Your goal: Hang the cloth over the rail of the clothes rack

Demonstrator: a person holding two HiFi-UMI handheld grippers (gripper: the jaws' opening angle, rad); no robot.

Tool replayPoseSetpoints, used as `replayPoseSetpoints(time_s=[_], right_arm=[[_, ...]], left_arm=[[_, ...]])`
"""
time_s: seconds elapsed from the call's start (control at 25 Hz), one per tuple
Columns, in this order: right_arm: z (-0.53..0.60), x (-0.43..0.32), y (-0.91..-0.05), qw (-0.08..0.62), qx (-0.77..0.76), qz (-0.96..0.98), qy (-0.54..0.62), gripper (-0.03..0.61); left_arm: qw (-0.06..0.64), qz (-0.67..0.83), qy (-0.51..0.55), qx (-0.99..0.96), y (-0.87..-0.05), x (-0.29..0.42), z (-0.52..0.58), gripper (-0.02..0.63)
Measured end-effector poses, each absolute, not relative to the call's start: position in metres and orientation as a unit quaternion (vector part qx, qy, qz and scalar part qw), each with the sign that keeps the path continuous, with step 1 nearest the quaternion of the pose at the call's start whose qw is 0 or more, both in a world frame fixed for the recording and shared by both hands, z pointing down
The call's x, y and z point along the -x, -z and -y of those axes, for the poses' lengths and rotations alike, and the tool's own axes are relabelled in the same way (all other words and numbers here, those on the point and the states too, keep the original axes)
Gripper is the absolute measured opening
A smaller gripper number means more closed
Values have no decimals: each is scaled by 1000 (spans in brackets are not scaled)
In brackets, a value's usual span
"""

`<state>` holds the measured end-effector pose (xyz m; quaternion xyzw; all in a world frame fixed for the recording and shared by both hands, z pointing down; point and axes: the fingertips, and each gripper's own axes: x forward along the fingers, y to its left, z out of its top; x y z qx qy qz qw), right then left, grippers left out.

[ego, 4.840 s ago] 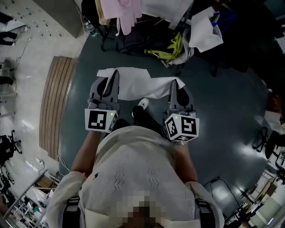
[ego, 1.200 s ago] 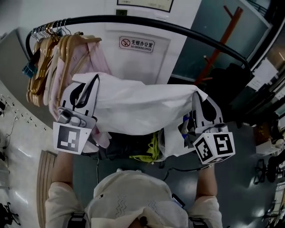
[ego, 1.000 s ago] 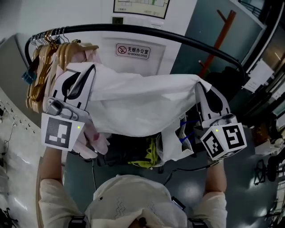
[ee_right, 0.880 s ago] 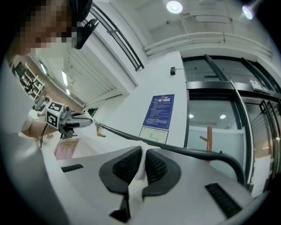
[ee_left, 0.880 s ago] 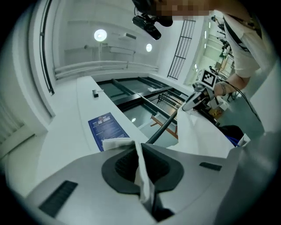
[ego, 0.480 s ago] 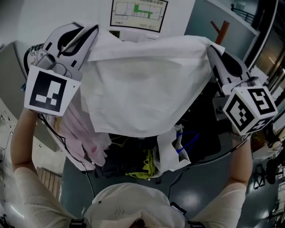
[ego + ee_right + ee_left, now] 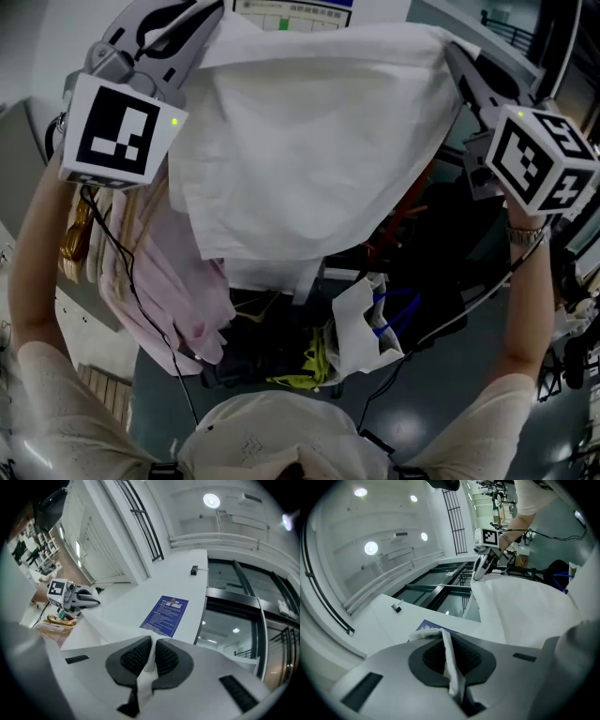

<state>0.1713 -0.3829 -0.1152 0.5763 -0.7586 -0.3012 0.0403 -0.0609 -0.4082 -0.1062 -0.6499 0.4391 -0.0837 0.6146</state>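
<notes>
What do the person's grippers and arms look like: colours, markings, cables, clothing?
Left gripper and right gripper are light grey with black ribbed pads. Each carries a white cube with black square markers and a small green light. Thin black cables hang below them. The sleeves are short, cream knit.

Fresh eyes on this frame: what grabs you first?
A white cloth spread wide across the top of the head view, each upper corner pinched in a shut gripper: left gripper at top left, right gripper at top right. Below left, pink garments hang beside wooden hangers.
</notes>
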Motion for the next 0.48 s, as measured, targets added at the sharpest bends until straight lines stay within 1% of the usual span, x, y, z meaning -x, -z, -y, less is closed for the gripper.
replayPoseSetpoints(time_s=[0.24, 0.36, 0.48], right_arm=[[427, -176, 154, 85, -604, 701, 370, 25], [457, -174, 158, 134, -612, 664, 407, 25], [487, -172, 145, 191, -602, 660, 407, 25]], left_arm=[[634, -455, 102, 618, 138, 48, 457, 15], [641, -458, 139, 600, 141, 41, 493, 15], [650, -443, 197, 586, 128, 31, 529, 15]])
